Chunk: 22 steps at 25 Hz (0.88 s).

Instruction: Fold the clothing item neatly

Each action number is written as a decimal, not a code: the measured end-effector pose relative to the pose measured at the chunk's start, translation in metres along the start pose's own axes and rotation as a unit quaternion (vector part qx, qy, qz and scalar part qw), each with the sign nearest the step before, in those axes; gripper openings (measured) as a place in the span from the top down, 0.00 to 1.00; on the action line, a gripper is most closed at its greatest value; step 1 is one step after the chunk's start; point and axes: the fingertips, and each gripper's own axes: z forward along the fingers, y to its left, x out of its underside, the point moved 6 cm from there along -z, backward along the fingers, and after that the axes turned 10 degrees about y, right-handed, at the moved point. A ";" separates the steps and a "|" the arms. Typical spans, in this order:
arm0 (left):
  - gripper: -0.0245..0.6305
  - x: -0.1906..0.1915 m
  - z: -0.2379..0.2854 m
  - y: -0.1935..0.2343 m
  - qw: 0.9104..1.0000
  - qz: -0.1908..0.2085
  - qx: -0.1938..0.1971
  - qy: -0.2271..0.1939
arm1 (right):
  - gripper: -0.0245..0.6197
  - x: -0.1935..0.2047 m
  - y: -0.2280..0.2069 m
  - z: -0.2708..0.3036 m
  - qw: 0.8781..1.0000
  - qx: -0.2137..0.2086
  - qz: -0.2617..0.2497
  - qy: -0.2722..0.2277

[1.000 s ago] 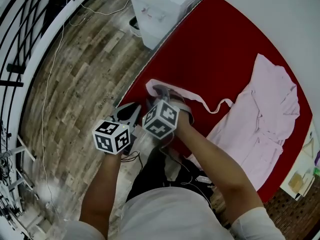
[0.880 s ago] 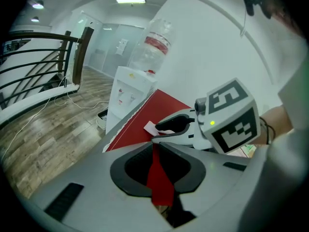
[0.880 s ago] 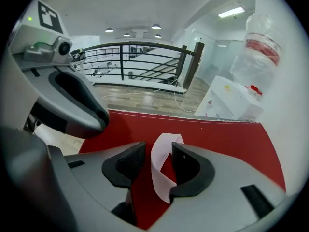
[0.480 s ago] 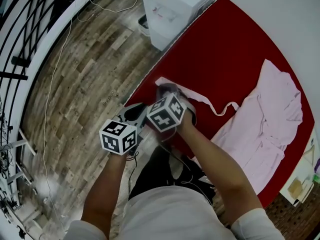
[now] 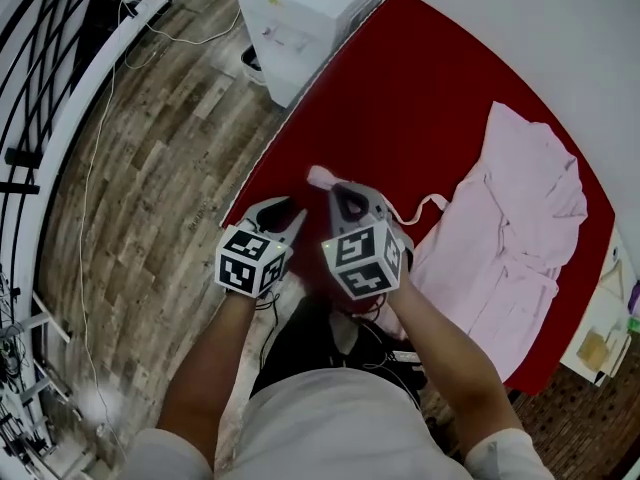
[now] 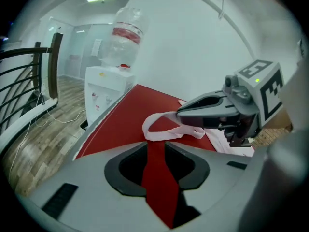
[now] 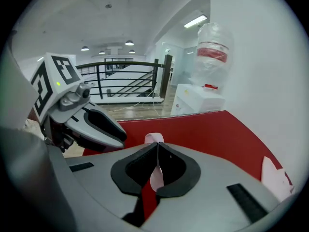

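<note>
Right gripper view, nearest: shows the right gripper (image 7: 157,146) pinched shut on a doubled bit of the pink belt (image 7: 154,139), with a small loop poking out past the tips. Just beside it, finds the left gripper (image 6: 155,146) with jaws part-way apart, having just been opening, and nothing between them but bare red table (image 6: 120,115). Places both, in the head view, near the front-left edge of that table, with the belt trailing from the right-hand grip across to the pink robe (image 5: 520,218), lying spread and unfolded on the table's right half. Farther off, notes a white water dispenser (image 5: 300,18) beyond the table's far corner. Reads as the belt-tidying step, early in the fold, with the robe itself not yet folded. Calls next, probably, for catching the slack strip in the freed left jaws a little along from the right grip, then doubling it over again or carrying it to the robe, keeping the strip flat and untwisted.
</note>
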 end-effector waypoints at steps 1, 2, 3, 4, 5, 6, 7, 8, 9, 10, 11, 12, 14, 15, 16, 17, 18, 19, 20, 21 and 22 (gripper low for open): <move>0.81 -0.002 0.007 -0.004 1.000 0.010 0.004 0.008 | 0.93 0.005 -0.006 -0.006 1.000 0.005 0.009 -0.003; 0.78 -0.004 0.014 -0.008 1.000 0.019 0.005 0.015 | 0.93 0.011 -0.012 -0.011 1.000 0.010 0.018 -0.005; 0.76 -0.006 0.021 -0.011 0.999 0.027 0.005 0.023 | 0.93 0.016 -0.017 -0.016 1.000 0.014 0.025 -0.006; 0.75 -0.007 0.027 -0.013 0.999 0.034 0.004 0.031 | 0.93 0.020 -0.021 -0.020 0.999 0.019 0.031 -0.006; 0.74 -0.009 0.032 -0.015 0.999 0.039 0.002 0.037 | 0.93 0.025 -0.025 -0.023 0.999 0.023 0.037 -0.005; 0.74 -0.010 0.038 -0.016 0.998 0.045 -0.001 0.044 | 0.93 0.030 -0.029 -0.025 0.999 0.026 0.042 -0.005; 0.74 -0.012 0.044 -0.017 0.997 0.051 -0.004 0.050 | 0.93 0.034 -0.033 -0.028 0.998 0.030 0.046 -0.004; 0.74 -0.013 0.050 -0.017 0.997 0.057 -0.008 0.055 | 0.93 0.038 -0.036 -0.030 0.998 0.033 0.051 -0.004; 0.74 -0.014 0.055 -0.017 0.996 0.063 -0.013 0.060 | 0.93 0.041 -0.039 -0.032 0.998 0.036 0.055 -0.004; 0.74 -0.016 0.060 -0.016 0.996 0.067 -0.016 0.064 | 0.93 0.044 -0.041 -0.035 0.997 0.039 0.060 -0.004; 0.74 -0.018 0.063 -0.015 0.995 0.069 -0.018 0.067 | 0.93 0.046 -0.043 -0.037 0.997 0.041 0.063 -0.006; 0.74 -0.021 0.067 -0.014 0.995 0.071 -0.019 0.069 | 0.93 0.048 -0.045 -0.039 0.997 0.043 0.067 -0.007; 0.74 -0.026 0.073 -0.014 0.994 0.078 -0.022 0.074 | 0.93 0.051 -0.048 -0.043 0.996 0.046 0.072 -0.010; 0.74 -0.029 0.076 -0.013 0.993 0.083 -0.024 0.079 | 0.93 0.053 -0.049 -0.045 0.996 0.047 0.074 -0.012; 0.74 -0.030 0.078 -0.013 0.992 0.089 -0.027 0.085 | 0.93 0.054 -0.050 -0.047 0.996 0.049 0.076 -0.014; 0.75 -0.032 0.080 -0.012 0.991 0.093 -0.029 0.089 | 0.93 0.055 -0.050 -0.049 0.995 0.050 0.079 -0.015; 0.80 -0.033 0.080 -0.012 0.991 0.096 -0.029 0.087 | 0.93 0.057 -0.050 -0.052 0.995 0.053 0.082 -0.017; 0.91 -0.035 0.079 -0.012 0.992 0.095 -0.026 0.081 | 0.93 0.058 -0.051 -0.054 0.995 0.055 0.086 -0.018; 0.94 -0.037 0.078 -0.013 0.993 0.093 -0.020 0.073 | 0.93 0.060 -0.052 -0.056 0.994 0.058 0.089 -0.019; 0.95 -0.040 0.076 -0.015 0.994 0.090 -0.015 0.065 | 0.93 0.061 -0.054 -0.059 0.994 0.060 0.092 -0.021; 0.95 -0.043 0.073 -0.017 0.994 0.089 -0.011 0.056 | 0.93 0.063 -0.057 -0.061 0.993 0.064 0.096 -0.023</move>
